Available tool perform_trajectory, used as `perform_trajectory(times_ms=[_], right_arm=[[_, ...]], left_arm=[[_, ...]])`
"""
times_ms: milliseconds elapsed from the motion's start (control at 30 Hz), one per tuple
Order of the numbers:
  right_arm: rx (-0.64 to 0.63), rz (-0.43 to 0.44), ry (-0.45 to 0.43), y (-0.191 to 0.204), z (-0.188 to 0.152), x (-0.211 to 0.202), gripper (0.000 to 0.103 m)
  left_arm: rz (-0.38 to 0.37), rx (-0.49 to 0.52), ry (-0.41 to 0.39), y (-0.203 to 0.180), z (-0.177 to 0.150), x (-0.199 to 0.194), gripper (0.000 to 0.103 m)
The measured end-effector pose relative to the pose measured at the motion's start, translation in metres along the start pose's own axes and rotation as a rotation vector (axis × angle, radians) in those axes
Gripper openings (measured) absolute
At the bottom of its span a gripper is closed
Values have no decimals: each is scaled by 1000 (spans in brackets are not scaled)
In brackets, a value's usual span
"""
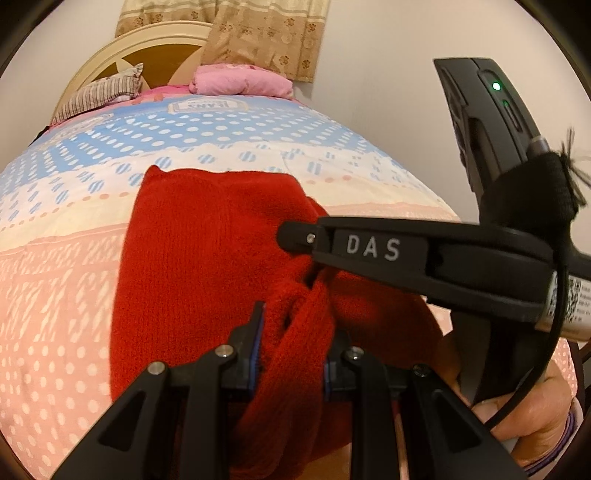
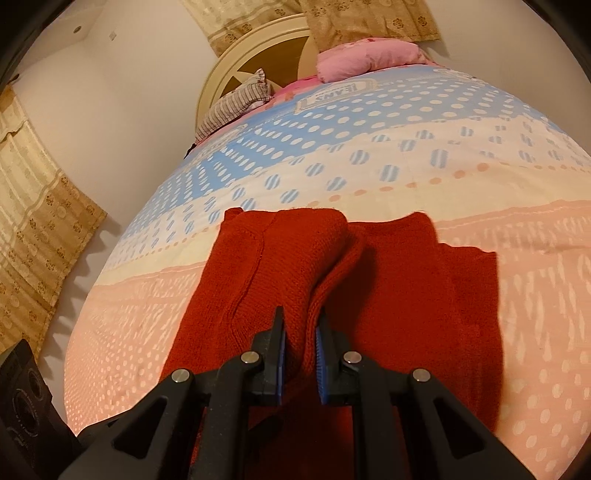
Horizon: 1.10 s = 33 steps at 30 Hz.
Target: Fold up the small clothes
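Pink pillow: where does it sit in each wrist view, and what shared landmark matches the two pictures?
Left wrist: pink pillow at top centre, at the far end of the bed, under the curtain.
Right wrist: pink pillow at top, right of centre, at the far end of the bed.
Shared landmark: striped pillow against the headboard, left of the pink one.

bed (image 2: 480,155): dotted blue-and-pink cover | far edge: cream headboard (image 2: 236,62), pink pillow (image 2: 365,59), striped pillow (image 2: 236,101) | floral curtains (image 1: 266,37) | plain walls (image 2: 122,110)
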State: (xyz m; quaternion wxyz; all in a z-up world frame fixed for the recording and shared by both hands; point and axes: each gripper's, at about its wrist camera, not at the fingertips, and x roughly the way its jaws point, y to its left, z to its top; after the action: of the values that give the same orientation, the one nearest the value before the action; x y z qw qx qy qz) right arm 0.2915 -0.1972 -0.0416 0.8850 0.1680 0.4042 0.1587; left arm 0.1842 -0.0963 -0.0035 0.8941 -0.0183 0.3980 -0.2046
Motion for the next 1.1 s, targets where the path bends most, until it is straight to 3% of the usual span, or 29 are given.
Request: perform_trajectory(times_ms=[1100], right_arm=[[-42, -101, -7, -53, 6, -24, 13]], left_arm=[[-39, 37, 35, -52, 4, 26, 26]])
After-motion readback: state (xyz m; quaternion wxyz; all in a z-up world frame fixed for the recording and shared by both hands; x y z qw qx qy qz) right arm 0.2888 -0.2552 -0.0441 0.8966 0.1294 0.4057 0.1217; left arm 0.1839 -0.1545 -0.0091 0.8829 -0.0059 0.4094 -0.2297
